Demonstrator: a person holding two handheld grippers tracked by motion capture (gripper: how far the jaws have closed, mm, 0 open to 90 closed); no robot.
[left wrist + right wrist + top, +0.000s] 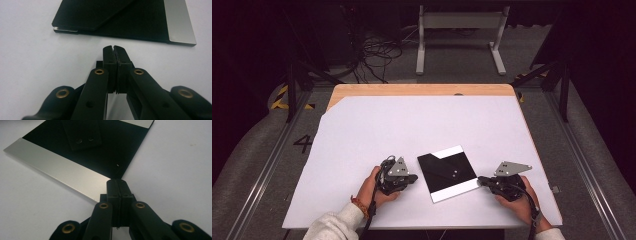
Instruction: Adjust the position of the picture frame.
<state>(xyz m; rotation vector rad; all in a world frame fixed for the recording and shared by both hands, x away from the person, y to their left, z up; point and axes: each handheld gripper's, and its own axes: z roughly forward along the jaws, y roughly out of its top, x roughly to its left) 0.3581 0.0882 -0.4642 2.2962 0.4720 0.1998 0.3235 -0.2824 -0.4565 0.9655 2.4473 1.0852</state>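
Our left gripper (411, 177) rests on the white sheet (362, 135) just left of the black folder (447, 172), its jaws pressed together with nothing between them; in the left gripper view the tips (114, 49) stop a little short of the folder's near edge (112, 37), with a strip of bare sheet between. Our right gripper (482, 181) lies at the folder's lower right corner, jaws likewise closed on nothing; in the right gripper view the tips (117, 182) sit right at that corner (117, 173), and we cannot tell whether they touch it.

The folder lies in the near middle of the sheet, turned slightly off square with the table (422, 90). Wide bare sheet stretches beyond it toward the wooden far edge, and to the left and right of both hands. The near edge of the sheet runs close below our hands (372, 187), so there is little room on that side.

The folder is flat, thin and square-cornered, mostly matte black. A pale silvery band runs along its near edge (57, 168) and another shows at its far left corner (449, 151). A black triangular flap overlaps the top, and two small round studs (85, 140) sit on a black tab near the middle.
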